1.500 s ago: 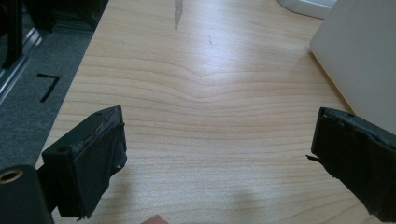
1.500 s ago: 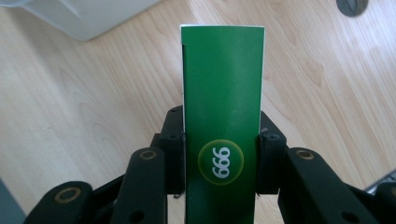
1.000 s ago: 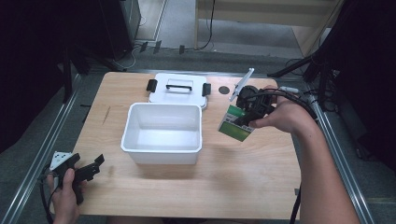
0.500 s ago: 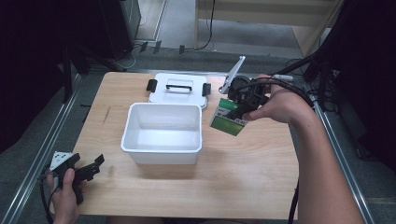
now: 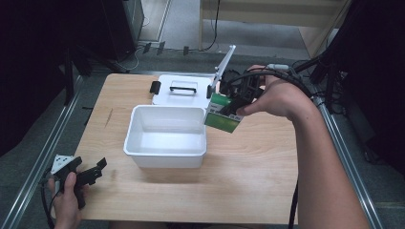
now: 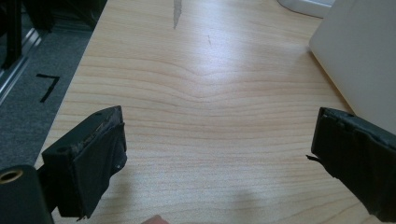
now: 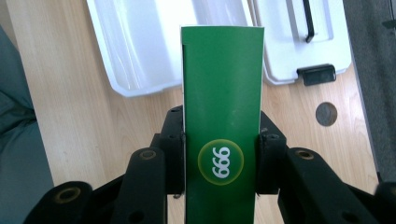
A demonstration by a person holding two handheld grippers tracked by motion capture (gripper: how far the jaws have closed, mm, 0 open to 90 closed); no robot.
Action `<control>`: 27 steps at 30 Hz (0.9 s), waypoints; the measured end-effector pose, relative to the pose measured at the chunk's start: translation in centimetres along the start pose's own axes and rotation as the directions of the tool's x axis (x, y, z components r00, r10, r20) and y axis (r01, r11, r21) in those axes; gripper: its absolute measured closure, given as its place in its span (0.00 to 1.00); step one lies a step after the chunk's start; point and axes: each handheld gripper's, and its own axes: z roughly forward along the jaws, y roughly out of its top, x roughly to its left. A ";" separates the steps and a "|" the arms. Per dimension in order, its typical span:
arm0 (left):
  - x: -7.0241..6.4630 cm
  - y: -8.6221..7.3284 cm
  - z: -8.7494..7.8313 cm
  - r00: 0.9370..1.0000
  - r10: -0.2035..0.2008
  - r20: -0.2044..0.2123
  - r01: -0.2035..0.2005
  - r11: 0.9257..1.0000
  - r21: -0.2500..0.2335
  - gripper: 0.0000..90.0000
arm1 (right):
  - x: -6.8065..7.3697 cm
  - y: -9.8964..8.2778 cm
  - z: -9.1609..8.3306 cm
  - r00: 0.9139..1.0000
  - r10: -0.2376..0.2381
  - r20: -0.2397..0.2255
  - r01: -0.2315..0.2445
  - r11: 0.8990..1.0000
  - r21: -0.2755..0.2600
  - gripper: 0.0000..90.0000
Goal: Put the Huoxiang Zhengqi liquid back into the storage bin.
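The left gripper [image 5: 88, 176] rests at the near left corner of the wooden table [image 5: 248, 186], its jaws spread wide with nothing between them. Near the middle sits the open white bin [image 5: 166, 136], with its white lid [image 5: 181, 90] lying flat just behind it. Further right, the right gripper [image 5: 234, 106] is clamped on a green box [image 5: 222, 114], holding it tilted in the air above the bin's right rim.
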 end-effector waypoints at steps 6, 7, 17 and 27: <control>0.0 0.0 0.0 1.000 0.002 0.001 -0.002 1.000 0.002 0.04 | 0.2 1.7 0.4 1.000 -0.027 -0.011 0.027 1.000 -0.004 0.72; 0.0 0.0 0.0 1.000 0.001 0.002 -0.001 1.000 0.001 0.04 | 0.2 2.3 0.6 0.999 -0.034 -0.017 0.034 0.999 -0.001 0.72; 0.0 0.0 0.0 1.000 0.002 0.005 -0.002 1.000 0.005 0.04 | 0.7 4.7 1.2 0.997 -0.066 -0.031 0.066 0.998 -0.010 0.72; 0.1 0.0 0.0 1.000 0.001 0.008 -0.001 1.000 0.005 0.04 | 1.3 6.8 2.2 0.993 -0.106 -0.049 0.106 0.994 -0.010 0.72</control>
